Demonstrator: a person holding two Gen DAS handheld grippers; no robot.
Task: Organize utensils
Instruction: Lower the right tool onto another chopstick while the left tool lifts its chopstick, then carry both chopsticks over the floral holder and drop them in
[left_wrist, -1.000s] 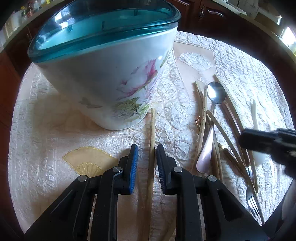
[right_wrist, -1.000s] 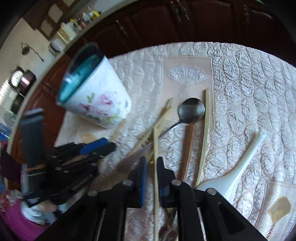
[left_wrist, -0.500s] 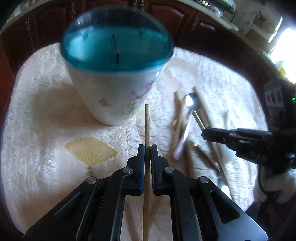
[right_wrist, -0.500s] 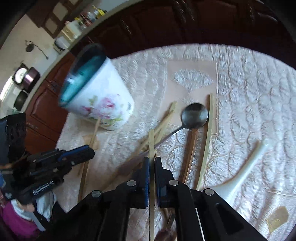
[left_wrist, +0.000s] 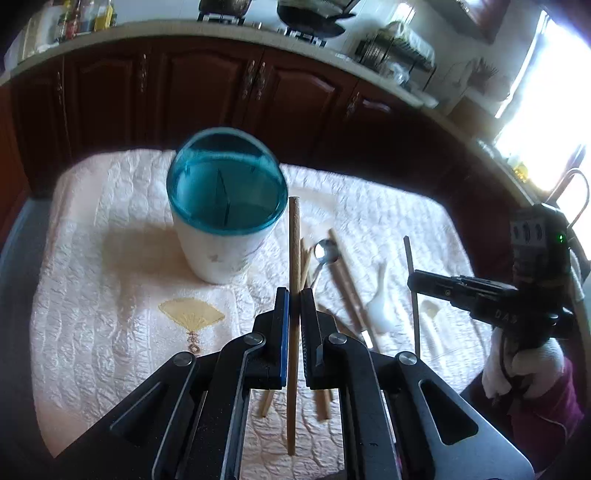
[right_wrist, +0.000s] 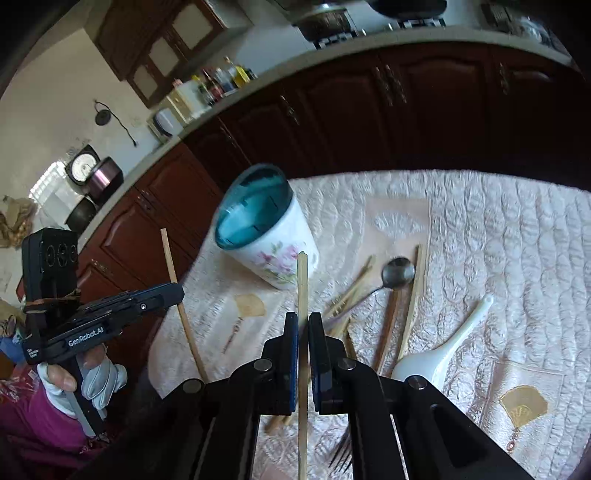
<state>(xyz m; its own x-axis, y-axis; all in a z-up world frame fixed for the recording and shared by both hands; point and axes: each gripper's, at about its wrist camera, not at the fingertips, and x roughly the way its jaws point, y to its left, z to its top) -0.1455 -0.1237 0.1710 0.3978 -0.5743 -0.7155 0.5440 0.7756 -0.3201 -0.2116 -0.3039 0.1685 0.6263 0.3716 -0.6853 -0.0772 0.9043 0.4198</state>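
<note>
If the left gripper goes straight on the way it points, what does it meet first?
Probably the tablecloth just right of the blue-rimmed holder; the left gripper carries a chopstick and depth is unclear.

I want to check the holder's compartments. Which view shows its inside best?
The left wrist view: it looks down into the holder, so the dividers show through the teal rim. The right wrist view sees the holder more from the side, showing its floral wall and only part of the inside.
</note>
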